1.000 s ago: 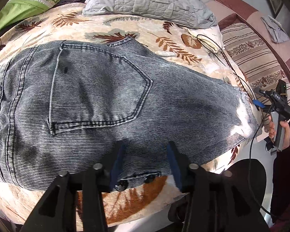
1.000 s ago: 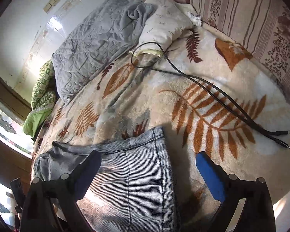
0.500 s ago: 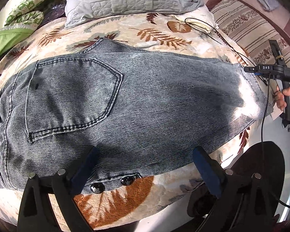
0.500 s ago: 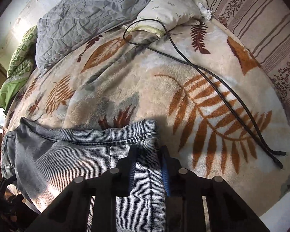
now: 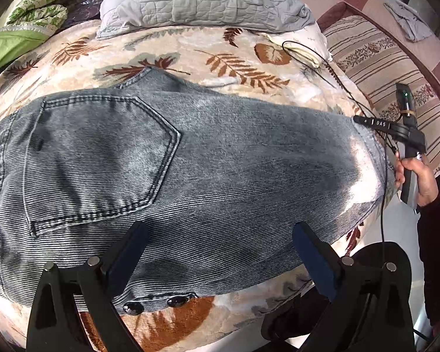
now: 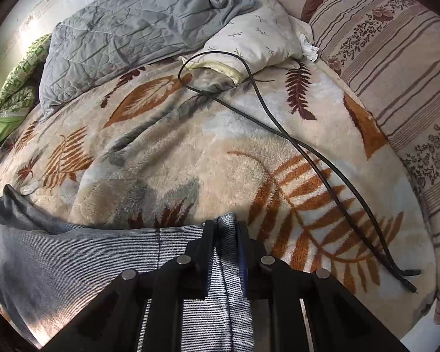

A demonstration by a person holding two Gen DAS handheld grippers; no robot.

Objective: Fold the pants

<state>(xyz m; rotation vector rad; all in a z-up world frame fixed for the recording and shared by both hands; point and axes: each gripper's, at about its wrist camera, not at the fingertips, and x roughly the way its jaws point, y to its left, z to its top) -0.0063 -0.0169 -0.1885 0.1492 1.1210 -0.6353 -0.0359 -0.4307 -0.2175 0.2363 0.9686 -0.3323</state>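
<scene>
— Where are the pants lying?
— The grey jeans [image 5: 220,170] are lying flat across the leaf-print blanket [image 6: 190,158] on the bed, back pocket up.
— And your tools?
— My right tool [image 6: 224,234] has just been closing and is pinching the hem; my left tool [image 5: 220,246] is hanging spread wide, gripping nothing.

Left gripper [image 5: 220,252] with black angular finger arms, dark blue pads, round silver screws, right gripper [image 6: 226,234] likewise black, blue-padded, silver-screwed, white "DAS" lettering, green light, black cable, dark sleeve [image 5: 438,234] at far right
</scene>
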